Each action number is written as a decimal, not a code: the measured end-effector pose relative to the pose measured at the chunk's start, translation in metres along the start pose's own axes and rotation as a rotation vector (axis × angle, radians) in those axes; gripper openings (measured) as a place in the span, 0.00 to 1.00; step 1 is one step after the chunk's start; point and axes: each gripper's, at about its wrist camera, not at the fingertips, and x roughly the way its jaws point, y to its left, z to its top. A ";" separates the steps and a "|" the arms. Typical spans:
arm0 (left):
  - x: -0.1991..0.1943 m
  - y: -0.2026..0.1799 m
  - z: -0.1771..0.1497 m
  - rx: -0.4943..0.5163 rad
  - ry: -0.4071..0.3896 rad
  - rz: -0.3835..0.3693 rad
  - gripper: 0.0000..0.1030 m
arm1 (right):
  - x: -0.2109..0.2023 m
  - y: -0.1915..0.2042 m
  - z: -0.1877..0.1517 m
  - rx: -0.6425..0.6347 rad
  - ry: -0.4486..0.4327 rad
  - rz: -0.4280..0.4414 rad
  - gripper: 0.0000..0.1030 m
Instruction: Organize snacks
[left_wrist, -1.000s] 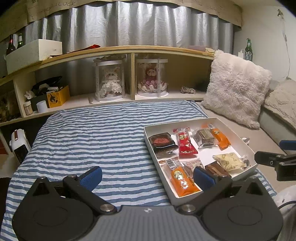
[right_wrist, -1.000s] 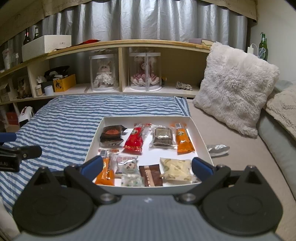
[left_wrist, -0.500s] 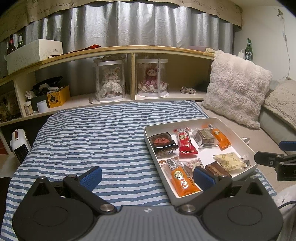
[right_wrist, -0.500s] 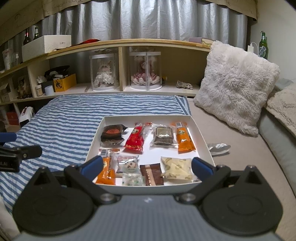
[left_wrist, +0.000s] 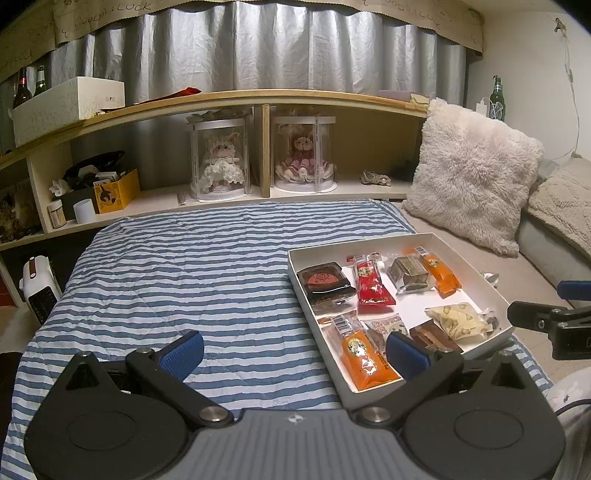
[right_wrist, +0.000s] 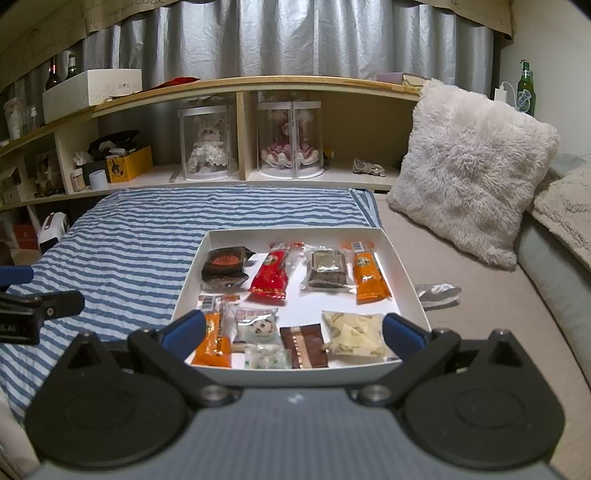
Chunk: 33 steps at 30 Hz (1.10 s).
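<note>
Snack-filled white tray (right_wrist: 404, 273) lies ahead between the right gripper (right_wrist: 293, 330) jaws — both grippers spread wide, empty; left gripper (left_wrist: 293, 349) beside it.

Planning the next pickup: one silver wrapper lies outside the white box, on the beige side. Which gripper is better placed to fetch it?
Probably the right gripper: it is open, and the silver wrapper lies off the white box's right wall. The left gripper sits over the striped blanket.
</note>
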 end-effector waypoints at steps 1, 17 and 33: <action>0.000 0.000 0.000 0.000 0.000 0.000 1.00 | 0.000 0.000 0.000 0.000 0.001 0.001 0.99; 0.000 -0.001 0.000 0.000 0.001 0.000 1.00 | 0.000 0.000 0.000 0.000 0.001 0.001 0.99; 0.000 -0.001 -0.002 -0.002 0.003 -0.001 1.00 | 0.000 0.000 0.000 0.002 0.002 0.002 0.99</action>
